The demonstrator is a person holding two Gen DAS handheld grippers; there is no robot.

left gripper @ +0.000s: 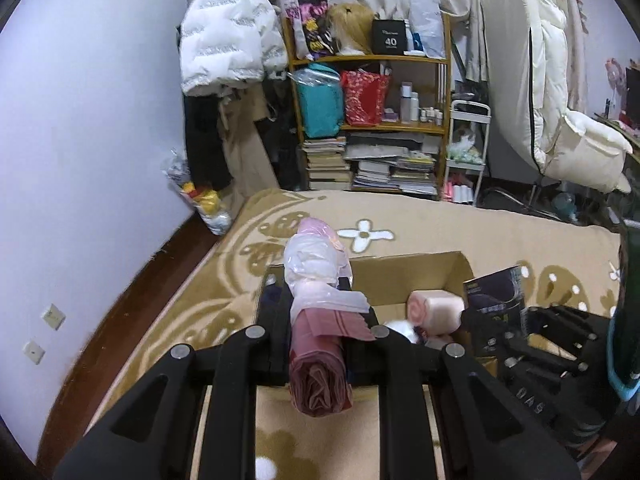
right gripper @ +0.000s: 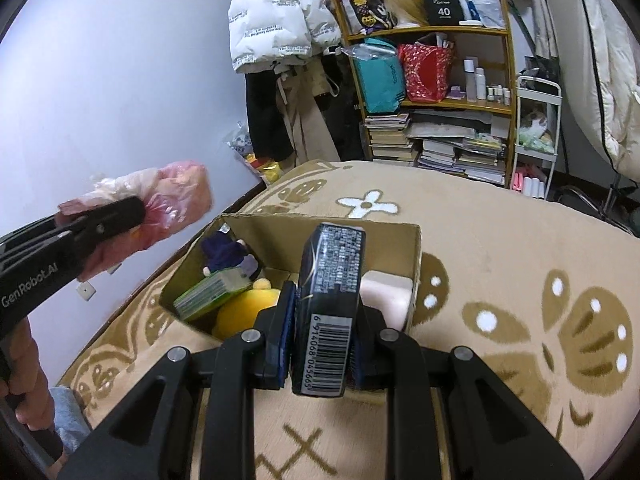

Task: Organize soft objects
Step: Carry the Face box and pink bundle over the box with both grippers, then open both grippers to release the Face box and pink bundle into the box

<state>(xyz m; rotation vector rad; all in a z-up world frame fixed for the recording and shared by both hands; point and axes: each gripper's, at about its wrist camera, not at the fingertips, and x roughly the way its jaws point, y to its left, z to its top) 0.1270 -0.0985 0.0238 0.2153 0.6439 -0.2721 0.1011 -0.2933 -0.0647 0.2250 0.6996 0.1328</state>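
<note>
The left gripper (right gripper: pixel 100 220) reads "GenRobot.AI"; a black box (right gripper: pixel 442 7) reads "40".

wall (left gripper: pixel 88 120) pale lilac | rug (left gripper: pixel 440 224) beige, floral | shelf (left gripper: pixel 370 60) cluttered

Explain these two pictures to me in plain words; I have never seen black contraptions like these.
No robot here: a person holds a pair of two-finger tongs in each hand, each carrying a wide-angle camera looking along its fingers. One picture is from the left tongs, which squeeze a rolled pink bundle in a plastic bag. The other is from the right tongs, which grip a dark packet with a barcode; the left tongs also show at that picture's left edge. Below, on a beige patterned rug, stands an open cardboard box holding a yellow plush, a green packet, a dark blue doll and a pale pink roll.
</note>
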